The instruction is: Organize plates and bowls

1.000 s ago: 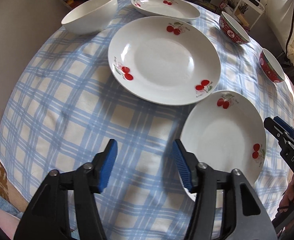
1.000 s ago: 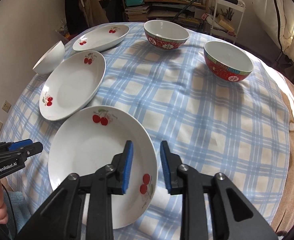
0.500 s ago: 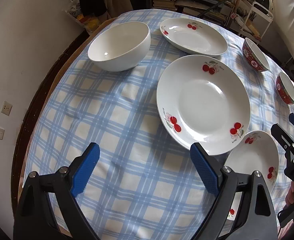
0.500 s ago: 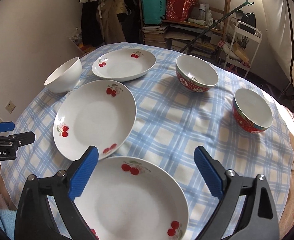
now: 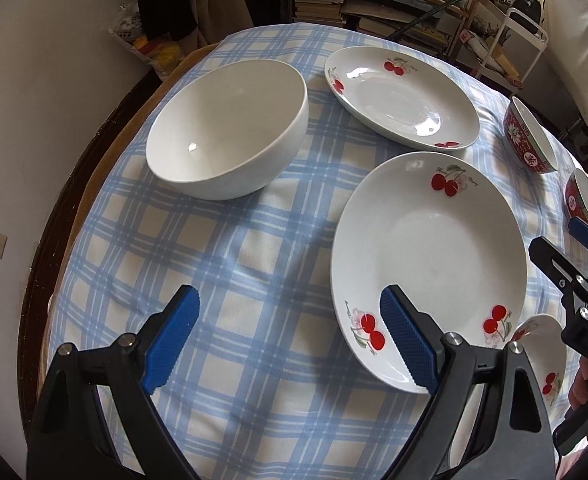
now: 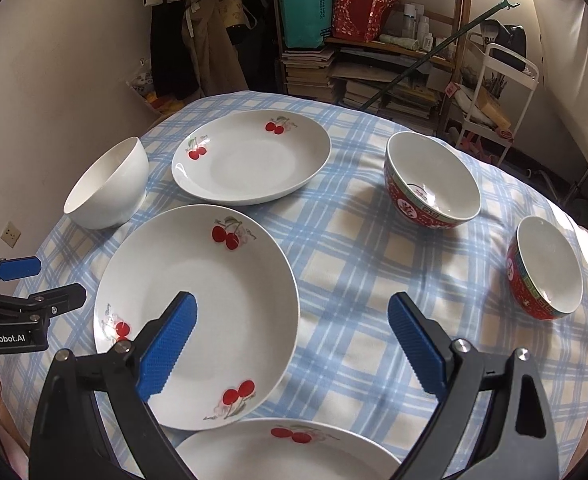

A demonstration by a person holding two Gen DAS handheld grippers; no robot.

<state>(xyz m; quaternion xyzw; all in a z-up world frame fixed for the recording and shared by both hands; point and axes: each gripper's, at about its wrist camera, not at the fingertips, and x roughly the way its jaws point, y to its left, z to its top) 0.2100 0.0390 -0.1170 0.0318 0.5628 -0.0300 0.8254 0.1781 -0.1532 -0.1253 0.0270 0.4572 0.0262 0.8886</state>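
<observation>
Both the left tongs (image 5: 290, 340) and right tongs (image 6: 294, 344) gape wide and empty above the checked desk (image 6: 357, 264). Three cherry plates (image 6: 198, 304) lie flat, rims up; the white bowl (image 5: 230, 128) tips leftward.

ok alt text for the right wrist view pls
The open right tool hovers empty over a round table with a blue checked cloth, set with three cherry-print plates, one white bowl and two red-patterned bowls. The left tool shows at the left edge, with cluttered shelves behind.
</observation>
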